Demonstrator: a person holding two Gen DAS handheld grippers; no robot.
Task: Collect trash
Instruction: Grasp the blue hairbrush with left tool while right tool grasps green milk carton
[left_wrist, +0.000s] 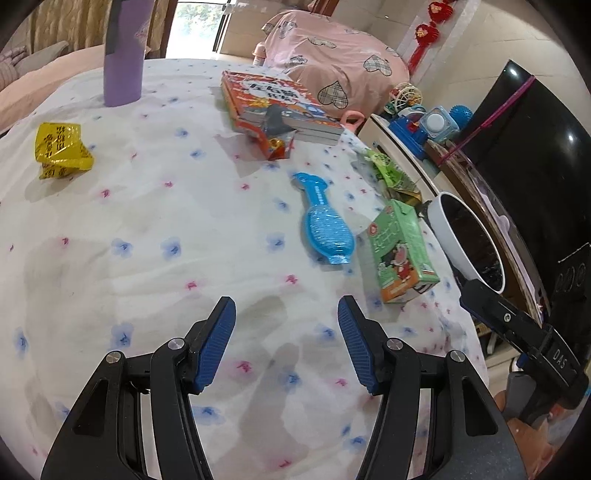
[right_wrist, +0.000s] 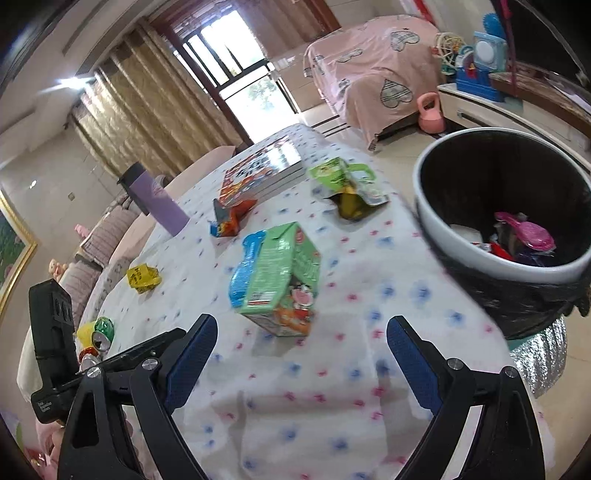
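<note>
A green milk carton (left_wrist: 400, 251) (right_wrist: 284, 277) lies on the flowered tablecloth (left_wrist: 147, 240), with a blue plastic bottle (left_wrist: 325, 221) (right_wrist: 245, 269) beside it. A yellow wrapper (left_wrist: 61, 149) (right_wrist: 143, 277), a green snack bag (left_wrist: 391, 173) (right_wrist: 347, 184) and a red wrapper (left_wrist: 277, 142) (right_wrist: 231, 218) also lie there. A white bin with a black liner (right_wrist: 436, 218) (left_wrist: 448, 236) holds trash at the table's right edge. My left gripper (left_wrist: 287, 306) is open and empty above the cloth. My right gripper (right_wrist: 301, 328) is open and empty, just short of the carton.
A purple tumbler (left_wrist: 123, 55) (right_wrist: 157, 201) and a stack of books (left_wrist: 280, 105) (right_wrist: 258, 173) stand at the far side. Crushed cans (right_wrist: 99, 334) lie at the left edge. A toy shelf (left_wrist: 417, 122), a dark TV (left_wrist: 535, 155) and a pink-covered sofa (right_wrist: 373, 70) lie beyond.
</note>
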